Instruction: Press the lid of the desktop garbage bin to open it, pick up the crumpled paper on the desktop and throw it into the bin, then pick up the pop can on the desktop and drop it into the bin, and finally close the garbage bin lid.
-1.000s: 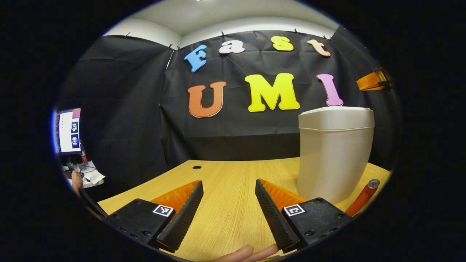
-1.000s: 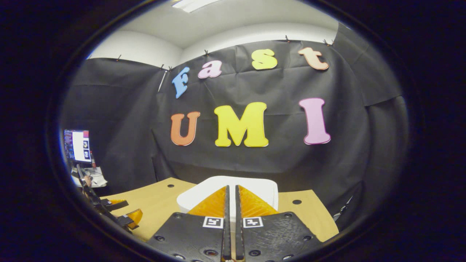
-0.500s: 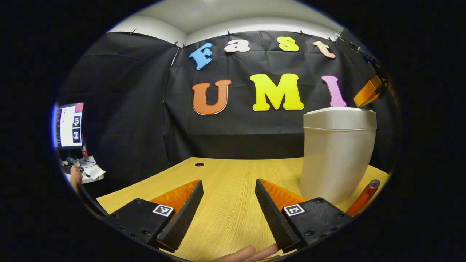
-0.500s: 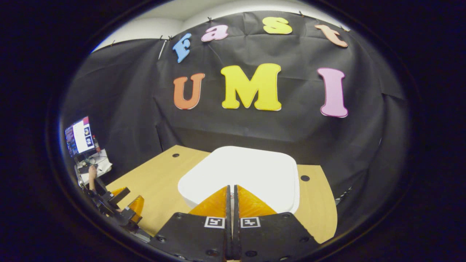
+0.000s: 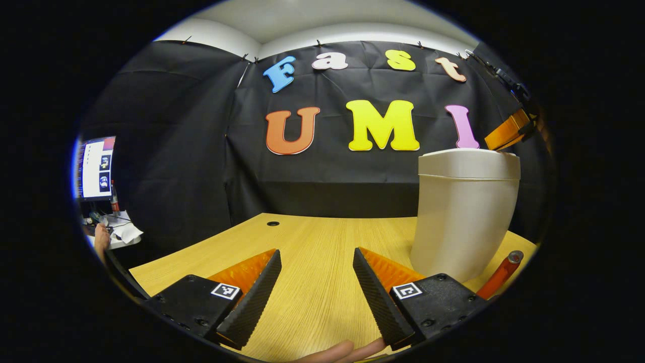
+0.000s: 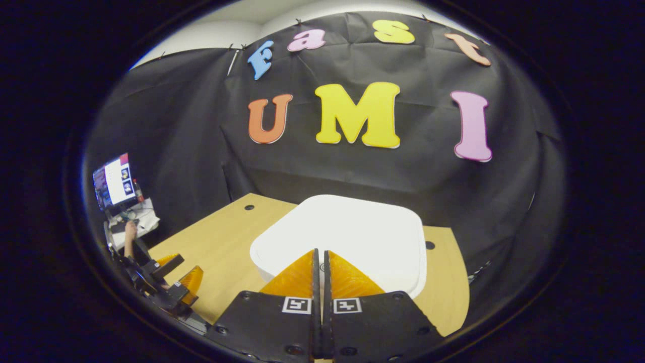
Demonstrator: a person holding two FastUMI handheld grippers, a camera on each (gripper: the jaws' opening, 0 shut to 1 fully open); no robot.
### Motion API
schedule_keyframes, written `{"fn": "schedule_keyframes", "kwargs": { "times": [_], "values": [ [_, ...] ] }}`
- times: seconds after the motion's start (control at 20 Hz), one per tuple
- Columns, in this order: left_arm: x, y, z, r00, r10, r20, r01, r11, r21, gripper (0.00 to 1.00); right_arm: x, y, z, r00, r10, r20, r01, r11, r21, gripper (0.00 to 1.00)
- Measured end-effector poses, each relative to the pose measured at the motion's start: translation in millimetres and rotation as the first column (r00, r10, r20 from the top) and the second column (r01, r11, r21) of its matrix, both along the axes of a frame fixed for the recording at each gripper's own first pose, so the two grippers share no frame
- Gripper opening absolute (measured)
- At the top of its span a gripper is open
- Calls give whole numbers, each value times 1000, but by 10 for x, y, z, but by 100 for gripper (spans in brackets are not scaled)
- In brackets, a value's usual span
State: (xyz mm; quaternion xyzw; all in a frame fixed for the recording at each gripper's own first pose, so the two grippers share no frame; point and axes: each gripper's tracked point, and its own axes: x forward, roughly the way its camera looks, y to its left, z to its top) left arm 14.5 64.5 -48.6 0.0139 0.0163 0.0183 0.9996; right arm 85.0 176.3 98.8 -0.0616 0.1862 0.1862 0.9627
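left gripper view: left gripper (image 5: 316, 254) low over the wooden desk (image 5: 312, 237), fingers wide apart, nothing between them; white bin (image 5: 466, 212) stands right of it, lid down (red-orange tool (image 5: 499, 275) beside it) | right gripper view: right gripper (image 6: 319, 252) fingers pressed together, tips over the bin lid (image 6: 347, 234); contact unclear

Pop can (image 5: 500, 276) cut off at edge, monitor (image 5: 94, 169) unreadable

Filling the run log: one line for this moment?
right claw: shut, over bin lid | lid: closed | left claw: open, empty, above desk
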Motion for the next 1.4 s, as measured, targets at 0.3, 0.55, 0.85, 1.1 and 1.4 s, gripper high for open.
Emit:
{"fn": "schedule_keyframes", "kwargs": {
  "times": [0.3,0.55,0.85,1.1,1.4],
  "values": [
    [17,140,-39,998,55,-7,-55,998,34,94,-569,91,149,997,46,61,-54,990,132,1],
    [-11,62,-94,999,41,-21,-40,998,38,94,-594,-62,50,998,25,54,-32,989,144,1],
    [-76,-118,-175,999,-19,-41,20,999,25,94,-491,-404,164,984,-47,172,19,987,160,34],
    [-168,-296,-256,992,-93,-88,94,996,8,94,-459,-682,98,946,-93,310,45,986,159,88],
    [-386,-771,-581,948,-244,-204,241,970,-38,94,-733,-778,-559,951,-105,290,69,989,132,95]
  ]
}}
